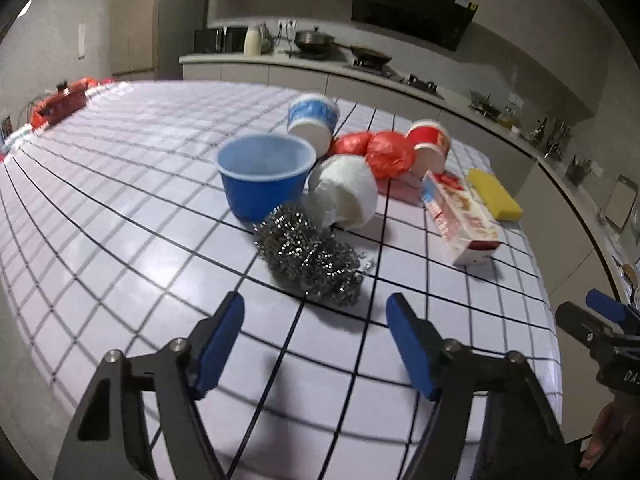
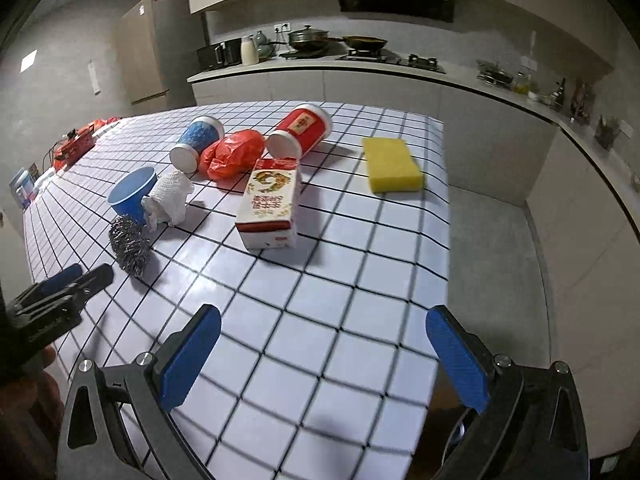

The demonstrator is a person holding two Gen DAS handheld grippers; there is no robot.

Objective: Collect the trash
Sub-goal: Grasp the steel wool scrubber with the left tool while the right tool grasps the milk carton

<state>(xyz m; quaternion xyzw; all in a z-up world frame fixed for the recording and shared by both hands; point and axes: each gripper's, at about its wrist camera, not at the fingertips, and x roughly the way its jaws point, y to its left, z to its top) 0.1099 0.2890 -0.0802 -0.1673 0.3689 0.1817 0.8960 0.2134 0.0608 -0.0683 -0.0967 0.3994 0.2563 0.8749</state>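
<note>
Two grippers: your left gripper (image 1: pixel 316 308) and right gripper (image 2: pixel 324 320) both hang over the near table (image 2: pixel 320 320) with jaws wide apart, holding nothing.
Trash spot: it's all bunched mid-table, well ahead of both.
Steel scrubber (image 1: pixel 310 260): nearest your left; springy and light, likely squashes, so pinch across the middle.
Tissue wad (image 1: pixel 346 192): soft, featherweight; you'd bite deep.
Red bag (image 2: pixel 234 152): crumpled plastic, probably slippery; grab a fold.
Carton (image 2: pixel 270 208): lying flat, stiff card; take it across the narrow sides.
Blue cup (image 2: pixel 196 142): on its side, thin-walled; go gentle at the rim.
Red cup (image 2: pixel 300 130): on its side, same caution.
Blue bowl (image 1: pixel 264 174): upright, looks empty.
Sponge (image 2: pixel 392 164): apart, to the right.
</note>
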